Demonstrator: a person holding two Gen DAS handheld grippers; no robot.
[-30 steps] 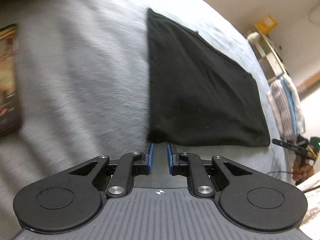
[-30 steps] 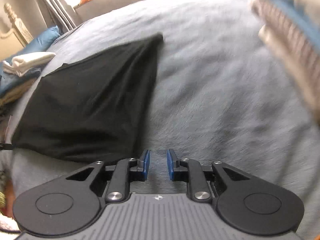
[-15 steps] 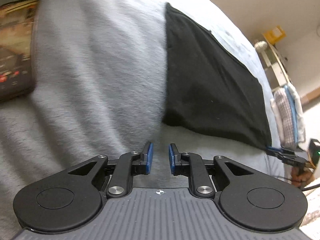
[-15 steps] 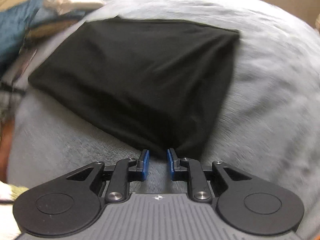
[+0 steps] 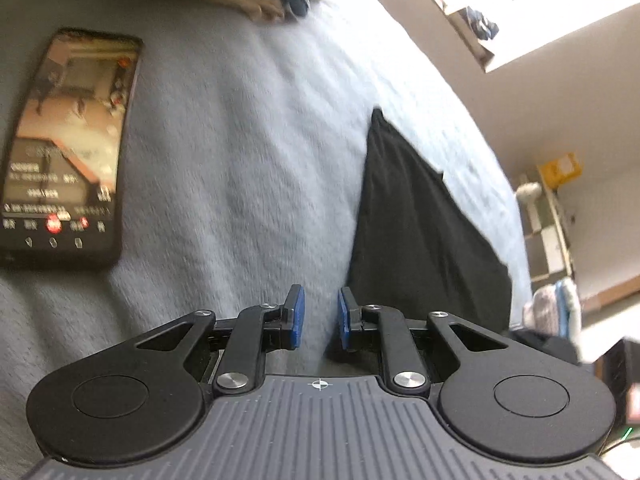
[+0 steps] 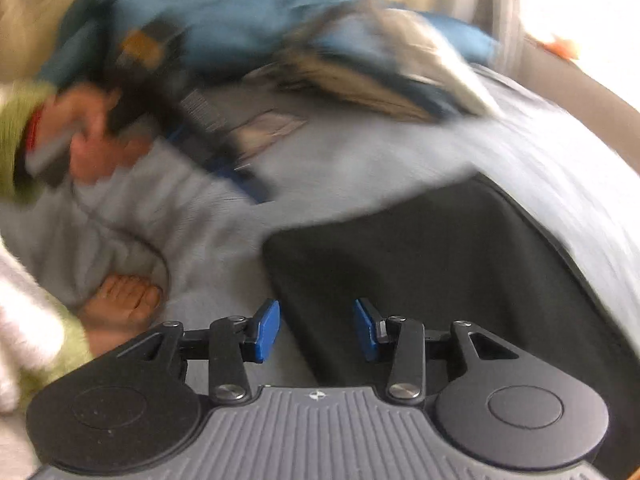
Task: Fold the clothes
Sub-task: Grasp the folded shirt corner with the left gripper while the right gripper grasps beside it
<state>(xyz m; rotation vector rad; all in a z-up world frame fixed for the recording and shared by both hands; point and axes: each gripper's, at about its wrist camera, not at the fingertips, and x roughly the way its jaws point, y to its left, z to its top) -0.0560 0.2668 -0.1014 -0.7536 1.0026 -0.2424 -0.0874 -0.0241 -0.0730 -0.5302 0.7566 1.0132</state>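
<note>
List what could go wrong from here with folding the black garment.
1. The right gripper is open over the black garment's near corner; closing now might also pinch the grey blanket.
2. The left gripper, empty, sits beside the garment's edge and might miss it.
3. The phone lies on the blanket, so tugging fabric could shift it.

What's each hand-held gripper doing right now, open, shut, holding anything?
Left hand-held gripper: open, narrow gap, holding nothing.
Right hand-held gripper: open wide, holding nothing, at the black garment's near edge.
</note>
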